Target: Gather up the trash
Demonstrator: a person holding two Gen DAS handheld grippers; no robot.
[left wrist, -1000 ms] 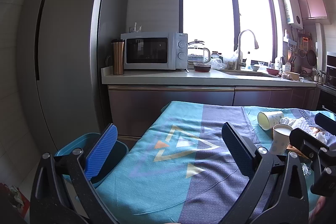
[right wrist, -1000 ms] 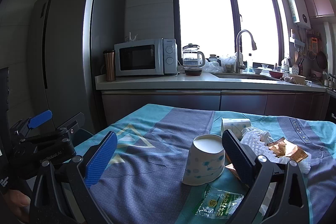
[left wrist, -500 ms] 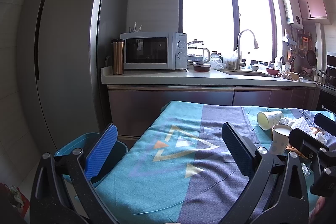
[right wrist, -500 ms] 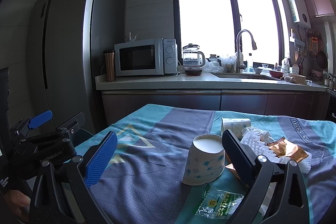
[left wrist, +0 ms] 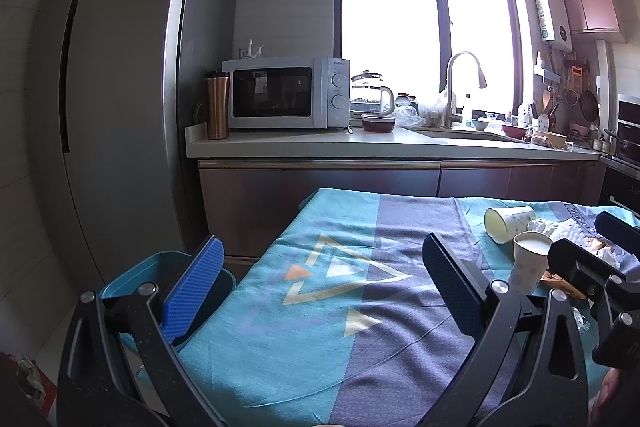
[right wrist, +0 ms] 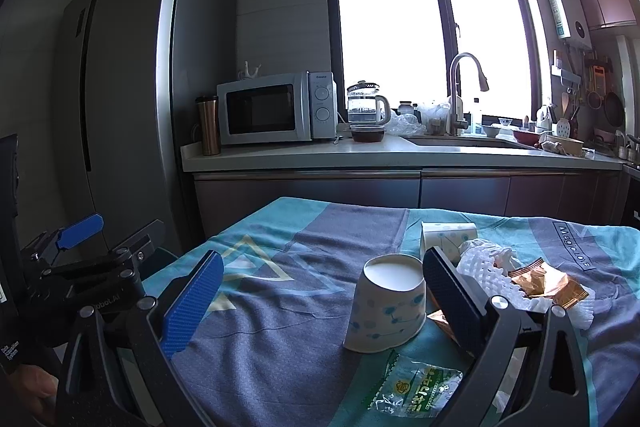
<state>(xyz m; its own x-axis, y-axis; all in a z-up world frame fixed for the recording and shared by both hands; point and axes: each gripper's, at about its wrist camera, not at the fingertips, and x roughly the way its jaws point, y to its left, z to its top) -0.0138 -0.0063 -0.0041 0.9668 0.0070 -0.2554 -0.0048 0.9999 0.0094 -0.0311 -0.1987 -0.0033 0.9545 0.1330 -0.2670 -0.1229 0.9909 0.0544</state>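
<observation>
Hovering over a table draped in a teal and grey-purple cloth (right wrist: 280, 311), with both tongs spread wide and pinching nothing. Right gripper (right wrist: 320, 301) held low above the cloth, blue pads far apart, an upside-down paper cup (right wrist: 386, 307) standing between them, close to the right-hand pad but apart from it. Just behind that cup, a second paper cup (right wrist: 448, 233) lying on its side. To the right of the upturned cup, partly hidden by the right-hand finger, crumpled white foam netting (right wrist: 490, 277) with a shiny gold wrapper (right wrist: 544, 283) lying on top. Just in front of the cup, flat on the cloth, a clear plastic packet with green print (right wrist: 416, 387). Left gripper (left wrist: 324, 283) poised above the bare patterned part of the cloth, well to the left of the upturned cup (left wrist: 528, 263), jaws likewise wide apart. Further left of the cup, beyond the table's edge and lower down, a teal bin (left wrist: 160, 269), partly hidden behind the left gripper's blue pad. Well behind the cup, a kitchen counter (right wrist: 400, 155) carrying a white microwave (right wrist: 276, 109), a copper tumbler (right wrist: 208, 125), a glass kettle (right wrist: 366, 105) and a sink tap (right wrist: 460, 91) under a bright window. Tall grey fridge (right wrist: 132, 107) to the left of the counter.
</observation>
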